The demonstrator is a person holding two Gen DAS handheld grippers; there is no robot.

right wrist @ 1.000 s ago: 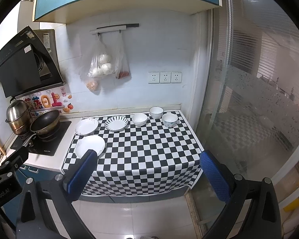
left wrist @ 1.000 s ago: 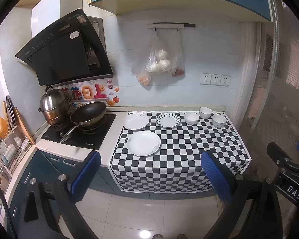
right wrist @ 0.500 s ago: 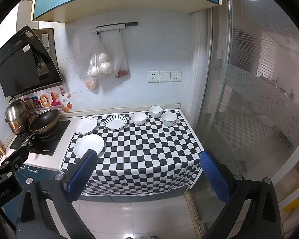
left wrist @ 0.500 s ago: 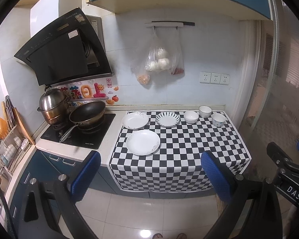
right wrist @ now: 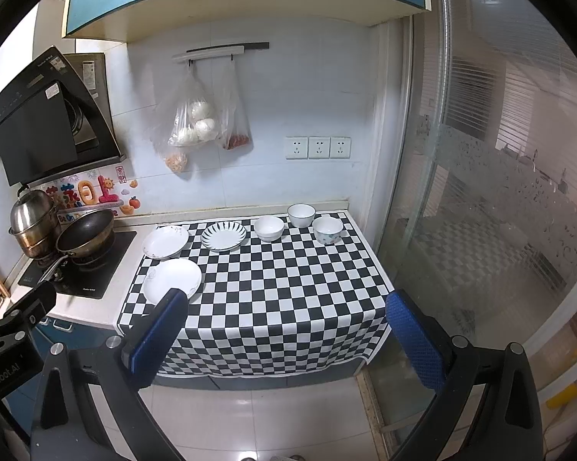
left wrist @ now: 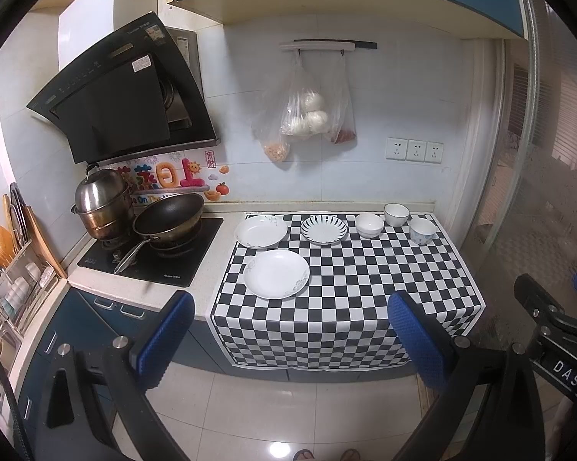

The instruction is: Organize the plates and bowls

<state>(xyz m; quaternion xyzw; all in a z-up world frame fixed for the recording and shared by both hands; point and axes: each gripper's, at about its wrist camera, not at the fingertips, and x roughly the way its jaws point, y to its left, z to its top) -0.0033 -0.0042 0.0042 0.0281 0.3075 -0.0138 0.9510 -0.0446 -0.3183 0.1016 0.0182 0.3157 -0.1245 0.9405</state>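
On the checkered cloth lie three plates: a large white plate in front, a white plate behind it, and a striped plate to its right. Three small bowls stand at the back right. The same plates and bowls appear in the right wrist view. My left gripper and right gripper are both open and empty, held well back from the counter above the floor.
A stove with a frying pan and a steel pot sits left of the cloth. A dish rack stands far left. Plastic bags hang on the wall. A glass partition bounds the right side.
Both views have drifted very slightly; the counter sits a touch lower and nearer. The plates and bowls have not moved, and both grippers stay open.
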